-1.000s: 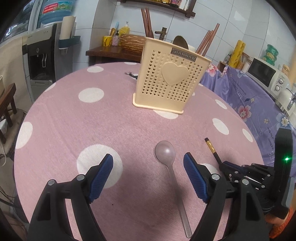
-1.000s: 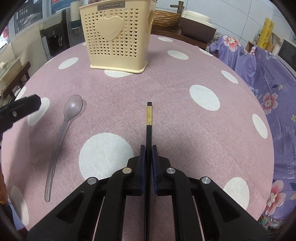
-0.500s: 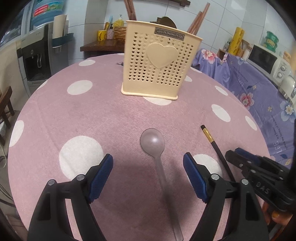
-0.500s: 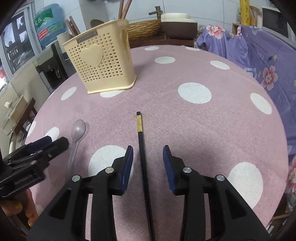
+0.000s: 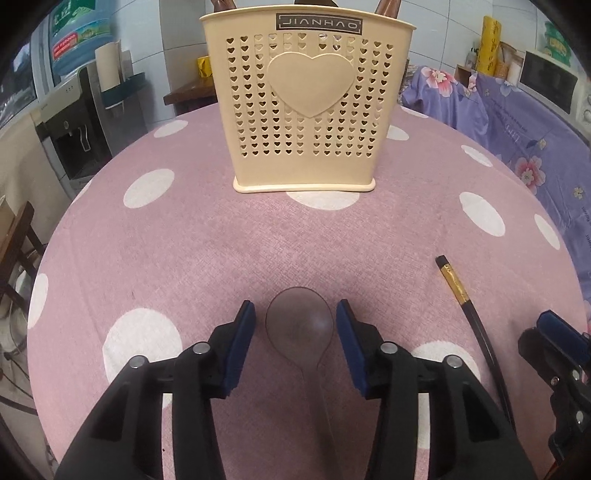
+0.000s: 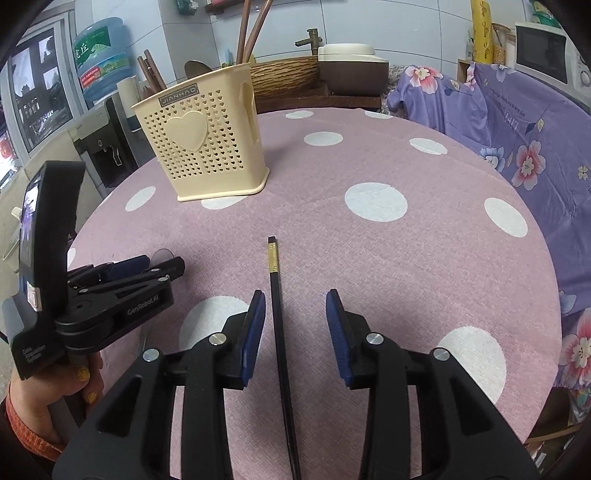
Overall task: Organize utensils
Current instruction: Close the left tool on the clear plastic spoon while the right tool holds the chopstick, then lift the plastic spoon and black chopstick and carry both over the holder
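Left gripper (image 5: 295,339) hangs low with its blue ribbed pads parted narrowly around the bowl of a translucent plastic spoon (image 5: 300,328), not gripping it. Right gripper (image 6: 295,330) stands moderately open astride a slim black chopstick (image 6: 277,317) with a gold band, lying flat nearer its left pad. At twelve o'clock a cream perforated utensil holder (image 5: 306,99) with a heart plaque holds brown chopsticks (image 6: 251,31). Around them spreads a fuzzy pink polka-dot tablecloth (image 6: 424,258).
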A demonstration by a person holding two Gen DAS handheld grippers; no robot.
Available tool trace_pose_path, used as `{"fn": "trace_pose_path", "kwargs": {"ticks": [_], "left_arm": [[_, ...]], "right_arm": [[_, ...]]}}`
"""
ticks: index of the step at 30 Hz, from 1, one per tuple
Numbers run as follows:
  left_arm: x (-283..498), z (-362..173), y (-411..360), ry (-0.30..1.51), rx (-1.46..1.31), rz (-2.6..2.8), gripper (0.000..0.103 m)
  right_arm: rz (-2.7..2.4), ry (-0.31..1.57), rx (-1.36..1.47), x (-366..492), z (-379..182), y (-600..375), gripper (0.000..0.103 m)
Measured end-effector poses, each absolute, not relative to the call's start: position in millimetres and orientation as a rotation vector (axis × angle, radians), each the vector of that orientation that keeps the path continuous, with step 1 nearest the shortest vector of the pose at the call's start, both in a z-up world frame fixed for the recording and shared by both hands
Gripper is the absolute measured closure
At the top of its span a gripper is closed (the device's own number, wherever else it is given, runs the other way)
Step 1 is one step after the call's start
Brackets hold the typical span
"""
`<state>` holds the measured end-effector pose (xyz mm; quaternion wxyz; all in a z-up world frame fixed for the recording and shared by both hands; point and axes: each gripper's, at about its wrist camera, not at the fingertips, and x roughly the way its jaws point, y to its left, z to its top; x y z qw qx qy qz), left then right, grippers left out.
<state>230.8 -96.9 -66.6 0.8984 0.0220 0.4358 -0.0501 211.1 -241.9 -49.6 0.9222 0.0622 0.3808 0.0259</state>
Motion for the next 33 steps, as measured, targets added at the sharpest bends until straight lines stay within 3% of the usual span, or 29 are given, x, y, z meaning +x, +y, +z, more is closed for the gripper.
{"fn": "trace_pose_path", "kwargs": {"ticks": [9, 21, 33], "left_arm": [[238.5, -61.0, -89.8, 0.901, -0.011, -0.123, 0.067], [210.7, 11.5, -51.9, 0.689, -0.120, -0.191, 0.067], [201.8, 27.0, -44.3, 0.634, -0.128, -0.208, 0.067]], "right_arm": [[0.055, 0.793, 0.106, 216.6, -49.6, -239.5, 0.068], [0.146, 0.878, 0.083, 256.9, -59.9, -232.4, 0.068], [0.128, 0.932, -0.060, 294.1, -71.5, -207.0, 0.068]]}}
